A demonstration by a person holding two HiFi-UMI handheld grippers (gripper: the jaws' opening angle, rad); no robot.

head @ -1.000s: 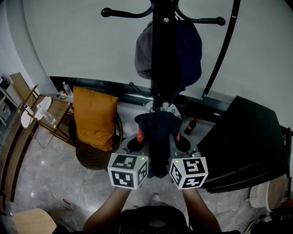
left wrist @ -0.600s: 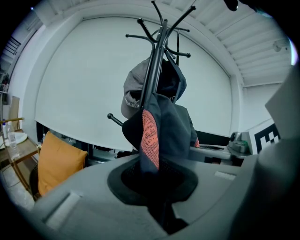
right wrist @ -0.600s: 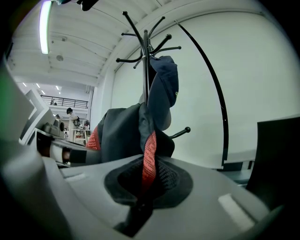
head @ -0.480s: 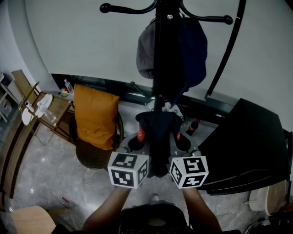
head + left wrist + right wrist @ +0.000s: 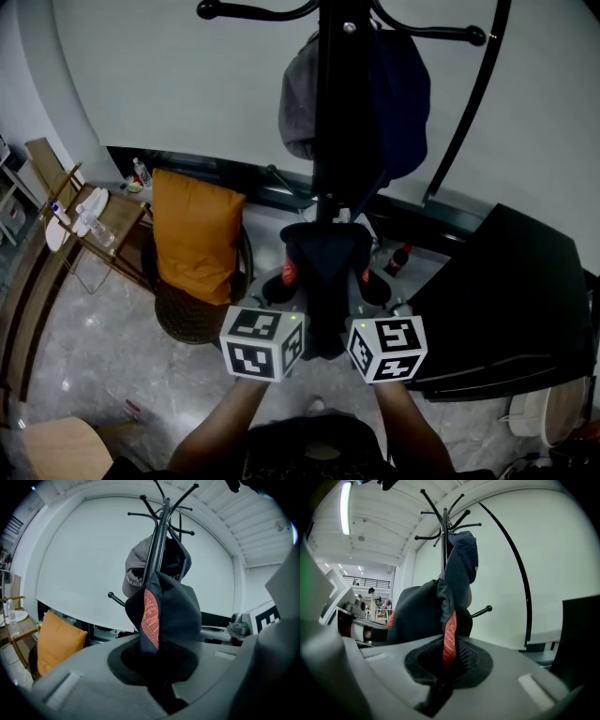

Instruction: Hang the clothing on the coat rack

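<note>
A dark garment with an orange-red patch [image 5: 325, 272] is stretched between my two grippers in front of the black coat rack pole [image 5: 337, 103]. My left gripper [image 5: 281, 286] is shut on its left side, where the garment [image 5: 161, 616] fills the jaws. On the right side my right gripper [image 5: 367, 281] is shut on the garment [image 5: 440, 620] as well. The coat rack [image 5: 159, 536] carries a grey cap [image 5: 298, 98] and a dark blue cap [image 5: 398, 98]. Its hooks [image 5: 440, 522] spread out at the top.
An orange cushion [image 5: 195, 234] leans on a dark round chair [image 5: 187, 319] at the left. A small wooden side table [image 5: 89, 230] with a bottle stands further left. A black slanted panel [image 5: 506, 300] fills the right, and a thin curved black pole [image 5: 469, 103] rises beside the rack.
Both grippers with the garment have moved slightly up and closer to the rack pole. The view has shifted a little; the rack sits lower and larger in it.
</note>
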